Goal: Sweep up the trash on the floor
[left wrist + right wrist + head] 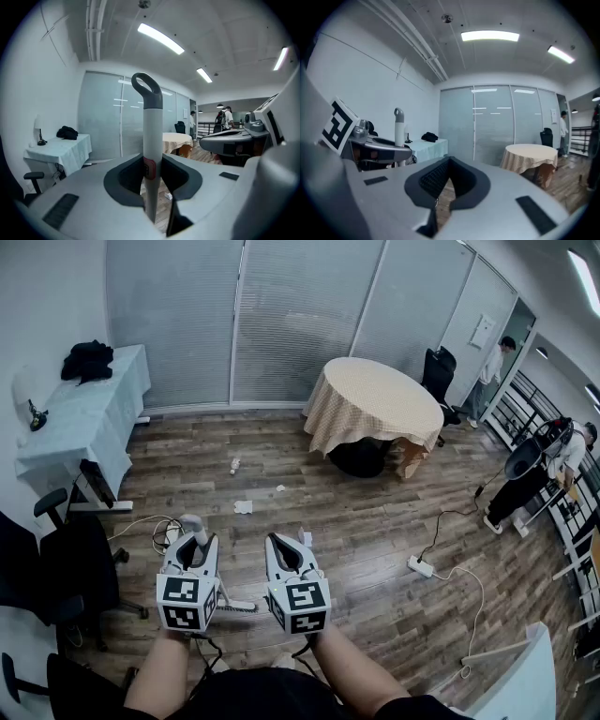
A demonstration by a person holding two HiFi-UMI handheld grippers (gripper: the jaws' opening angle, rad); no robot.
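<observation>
Holding the broom handle [152, 140] upright, the left tongs [194, 542] are clenching it while the right tongs [292, 554] are sitting closed on nothing, and, with paper trash [243, 506] lying toward the floor's [356, 521] far edge, short low strokes from beyond it are looking advisable.

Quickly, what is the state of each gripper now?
Left gripper: shut on the grey handle.
Right gripper: shut, holding nothing.
</observation>
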